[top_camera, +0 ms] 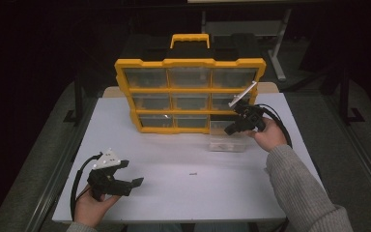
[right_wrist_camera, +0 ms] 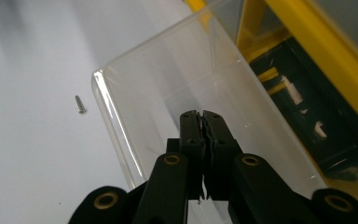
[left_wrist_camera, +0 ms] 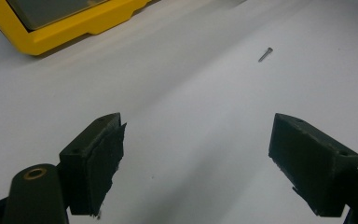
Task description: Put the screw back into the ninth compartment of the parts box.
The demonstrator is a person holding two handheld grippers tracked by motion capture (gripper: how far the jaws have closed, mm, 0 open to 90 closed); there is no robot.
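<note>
— So, starting at the left: what is the left gripper (top_camera: 125,180) doing?

— It sits low over the smooth white table (top_camera: 183,193) near the front edge; its blocky black jaws are spread wide, with bare tabletop between the matte, slightly ragged pads (left_wrist_camera: 103,158); nothing is held.

— And toward the middle?

— A small grey screw (top_camera: 193,173) lies alone on the table, slim and metallic (its head is too small to make out); behind it the yellow plastic organizer (top_camera: 189,63) stands upright, a grid of clear-fronted drawers in a chunky frame, with a yellow handle (top_camera: 190,39) on top.

— Then the right side?

— A clear plastic bin (top_camera: 228,143), glossy, thin-walled and rectangular with rounded corners, rests on the table just in front of the organizer's lower right corner, where one compartment shows dark and open; the right gripper (top_camera: 233,128) hangs just above it.

— Is it gripping the bin?

— No; in the right gripper view its jaws are pressed together over the bin's transparent interior, with nothing visible between the pads.
</note>
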